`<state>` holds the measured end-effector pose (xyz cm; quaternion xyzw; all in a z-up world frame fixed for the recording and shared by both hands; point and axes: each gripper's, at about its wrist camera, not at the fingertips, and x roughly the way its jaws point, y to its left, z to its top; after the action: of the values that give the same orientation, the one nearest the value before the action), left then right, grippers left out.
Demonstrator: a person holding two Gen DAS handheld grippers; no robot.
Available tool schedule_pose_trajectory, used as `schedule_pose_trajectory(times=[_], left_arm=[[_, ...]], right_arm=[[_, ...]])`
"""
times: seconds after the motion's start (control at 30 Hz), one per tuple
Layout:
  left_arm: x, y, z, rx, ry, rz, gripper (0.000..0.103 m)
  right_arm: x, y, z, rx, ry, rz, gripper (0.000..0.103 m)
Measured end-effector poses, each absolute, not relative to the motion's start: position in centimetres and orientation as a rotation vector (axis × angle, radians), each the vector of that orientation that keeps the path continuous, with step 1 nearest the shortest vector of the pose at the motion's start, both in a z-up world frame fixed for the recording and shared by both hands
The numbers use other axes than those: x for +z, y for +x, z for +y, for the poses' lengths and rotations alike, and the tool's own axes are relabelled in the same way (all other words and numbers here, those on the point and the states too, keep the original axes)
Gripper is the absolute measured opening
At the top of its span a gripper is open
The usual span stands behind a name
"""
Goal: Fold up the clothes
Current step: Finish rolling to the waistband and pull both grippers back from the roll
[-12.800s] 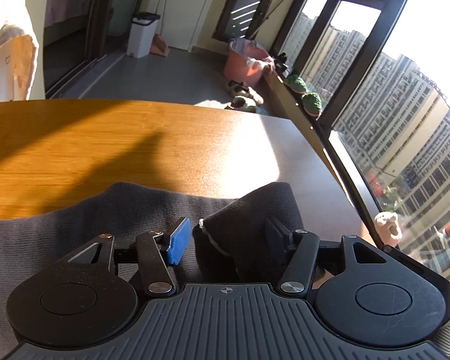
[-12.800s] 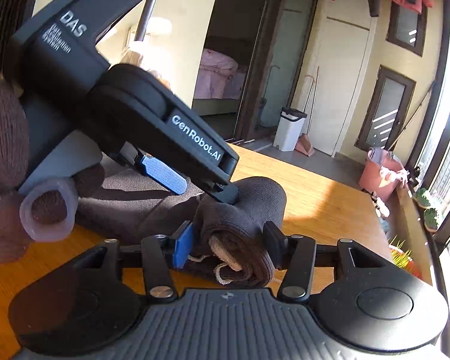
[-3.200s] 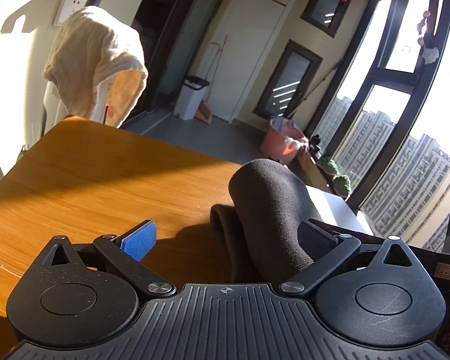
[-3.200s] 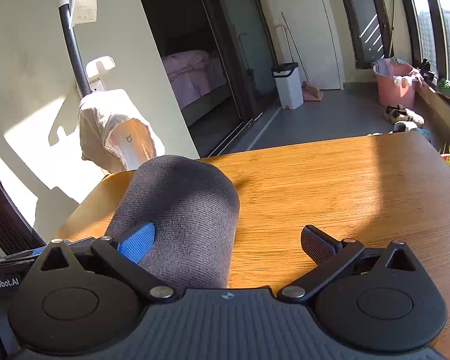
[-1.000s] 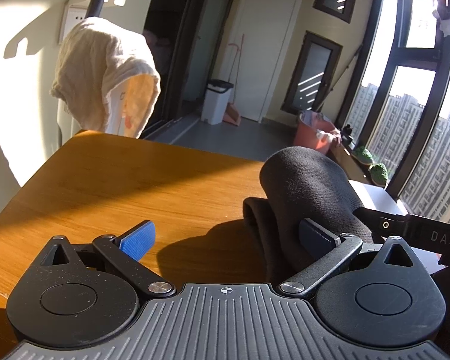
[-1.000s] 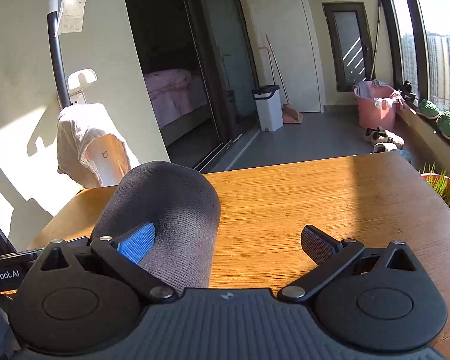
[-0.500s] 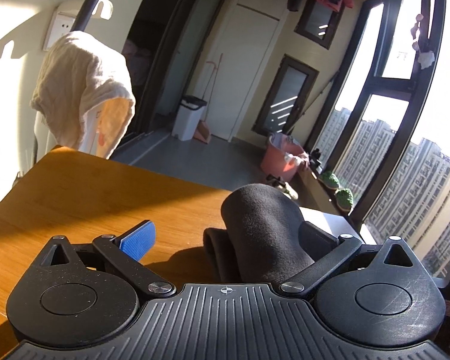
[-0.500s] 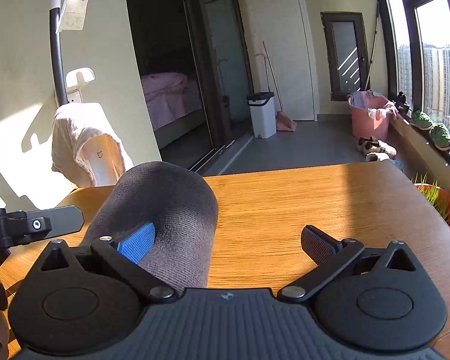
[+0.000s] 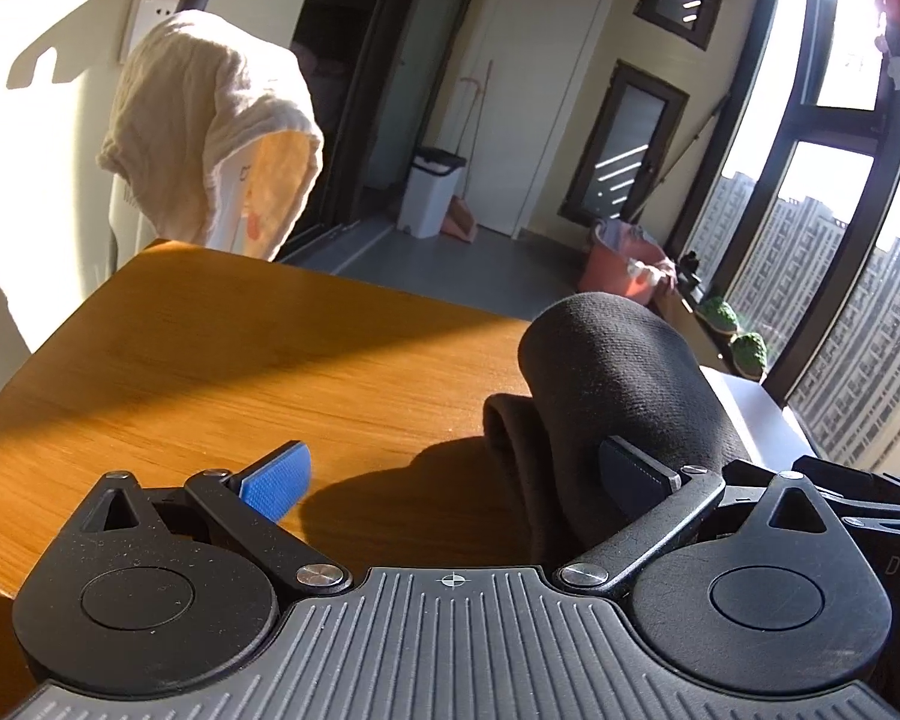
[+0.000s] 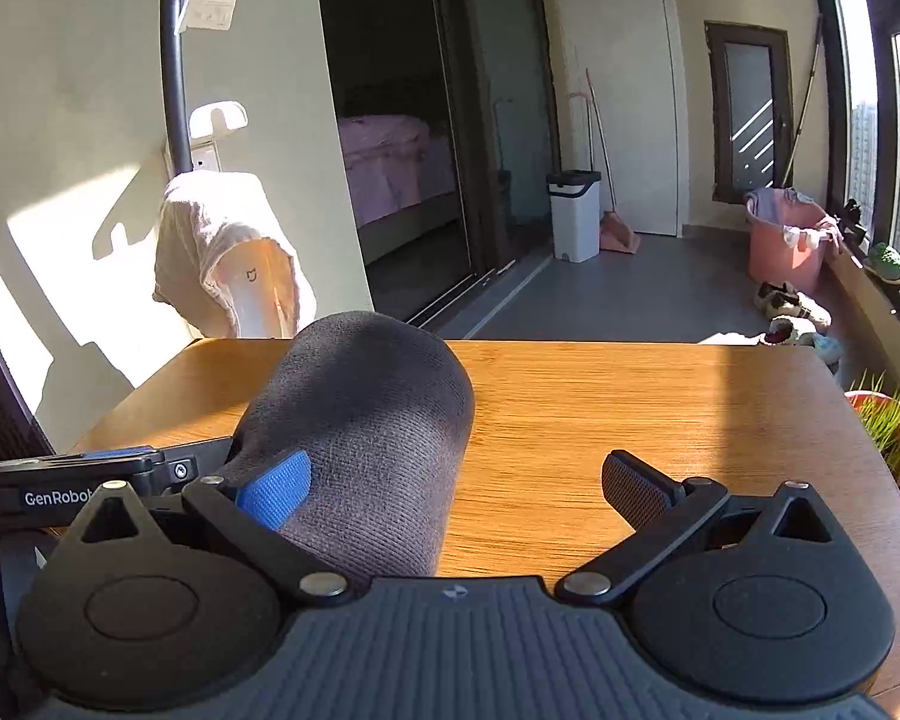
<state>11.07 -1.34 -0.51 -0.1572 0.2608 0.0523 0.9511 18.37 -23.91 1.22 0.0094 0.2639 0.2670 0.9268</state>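
A dark grey knit garment, rolled into a thick bundle, is held up above the wooden table (image 9: 222, 348). In the left wrist view the bundle (image 9: 624, 372) presses against the right finger of my left gripper (image 9: 456, 471), whose jaws stand wide open. In the right wrist view the bundle (image 10: 366, 420) covers the left blue pad of my right gripper (image 10: 456, 483), also wide open. Both grippers flank the bundle from opposite sides; the left gripper's arm (image 10: 60, 495) shows at the right wrist view's left edge.
A cream towel (image 9: 210, 126) hangs on a stand beyond the table's far left corner. A white bin (image 10: 573, 213), a pink basket (image 10: 783, 252) and shoes stand on the balcony floor. Windows run along the right. A red pot of grass (image 10: 894, 438) sits by the table's right edge.
Over the last second both grippers have shifted slightly with the bundle between them. The jaws stay open. Much earlier, each gripper was closed around the folded garment lying on the table.
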Motion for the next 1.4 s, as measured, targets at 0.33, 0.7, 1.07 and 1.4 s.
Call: schedule_pose_trajectory(times=[0.33,0.7,1.07,1.4], left_arm=[[-0.4,11.1,-1.5,0.128,-0.317,0.528,0.103],[-0.2,9.1,-1.2,0.078,-0.358,0.468,0.103],[0.0,8.8,-3.3,0.066,-0.27,0.505,0.103],[-0.3,5.6,-3.3,0.055,-0.296,0.523,0.103]], right_arm=[[0.6,24.8,-20.7,0.452,0.041,0.693,0.103],[0.0,18.8,-27.3,0.487,0.174,0.647,0.103],[-1.1,18.0,-26.5,0.491,0.172,0.648,0.103],[-2.4,13.9,-28.6,0.431,0.115,0.699,0.103]])
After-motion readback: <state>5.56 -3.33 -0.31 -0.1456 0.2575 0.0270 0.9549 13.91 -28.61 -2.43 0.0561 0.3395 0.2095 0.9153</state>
